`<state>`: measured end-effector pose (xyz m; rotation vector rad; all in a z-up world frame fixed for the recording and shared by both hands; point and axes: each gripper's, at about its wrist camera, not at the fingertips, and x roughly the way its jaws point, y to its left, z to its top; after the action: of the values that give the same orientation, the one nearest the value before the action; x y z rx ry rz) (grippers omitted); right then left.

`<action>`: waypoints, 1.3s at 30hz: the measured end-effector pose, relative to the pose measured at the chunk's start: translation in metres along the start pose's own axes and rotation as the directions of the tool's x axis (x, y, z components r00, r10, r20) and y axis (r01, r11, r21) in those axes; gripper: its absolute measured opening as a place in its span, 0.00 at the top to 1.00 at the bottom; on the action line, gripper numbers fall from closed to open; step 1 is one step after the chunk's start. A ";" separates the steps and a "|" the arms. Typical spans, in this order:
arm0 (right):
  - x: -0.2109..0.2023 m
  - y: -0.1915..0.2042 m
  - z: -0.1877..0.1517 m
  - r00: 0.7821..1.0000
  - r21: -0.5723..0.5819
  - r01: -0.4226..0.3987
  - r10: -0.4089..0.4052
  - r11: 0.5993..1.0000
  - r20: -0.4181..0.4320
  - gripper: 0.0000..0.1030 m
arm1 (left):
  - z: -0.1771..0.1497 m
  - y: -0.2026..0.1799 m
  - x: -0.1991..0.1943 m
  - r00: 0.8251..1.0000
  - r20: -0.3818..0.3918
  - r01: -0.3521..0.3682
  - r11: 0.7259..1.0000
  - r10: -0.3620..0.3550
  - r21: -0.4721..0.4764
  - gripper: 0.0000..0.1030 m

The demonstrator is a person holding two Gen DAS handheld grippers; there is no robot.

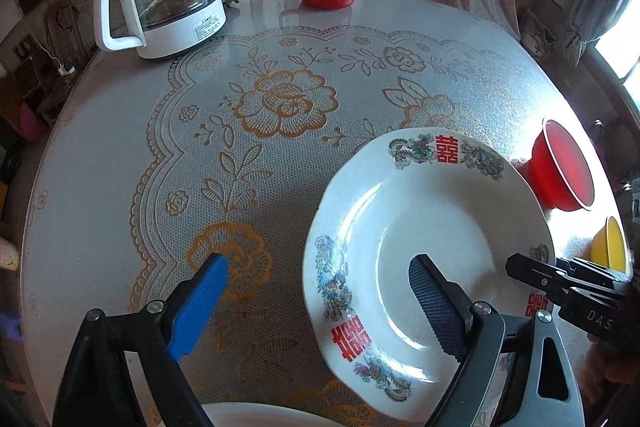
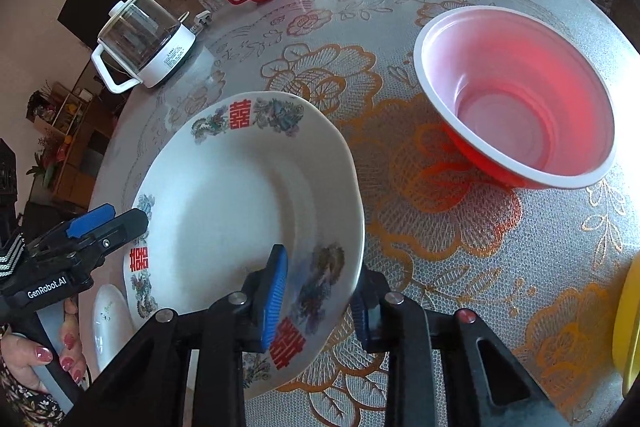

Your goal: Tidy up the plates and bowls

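Left gripper (image 1: pixel 320 287): blue-padded fingers spread wide, gripping nothing; one pad hangs over the lace-patterned tablecloth (image 1: pixel 280 99), the other over the plate's well.

White glazed ceramic plate with red double-happiness characters and dragon-phoenix motifs (image 2: pixel 232 195): held tilted above the table, near edge raised. Judged stiff, moderately heavy, slick and breakable; the flat rim is the soundest hold.

Right gripper (image 2: pixel 320 291): fingers pinching that rim at its near edge, one pad on the upper face, one beneath.

Red plastic bowl with white rim (image 2: pixel 516 99): on the table to the right, apart from the plate; likely light.
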<state>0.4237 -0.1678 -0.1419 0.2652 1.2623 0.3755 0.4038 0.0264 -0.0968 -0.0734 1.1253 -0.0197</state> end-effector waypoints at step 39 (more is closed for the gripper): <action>-0.014 -0.015 -0.023 0.996 0.101 -0.088 0.090 0.991 -0.012 0.81 | -0.009 -0.012 0.011 0.999 0.007 0.038 0.993 -0.039 0.109 0.63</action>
<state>0.4003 -0.1871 -0.1424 0.4057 1.2907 0.3919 0.4005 0.0133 -0.1093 0.0021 1.1117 -0.1153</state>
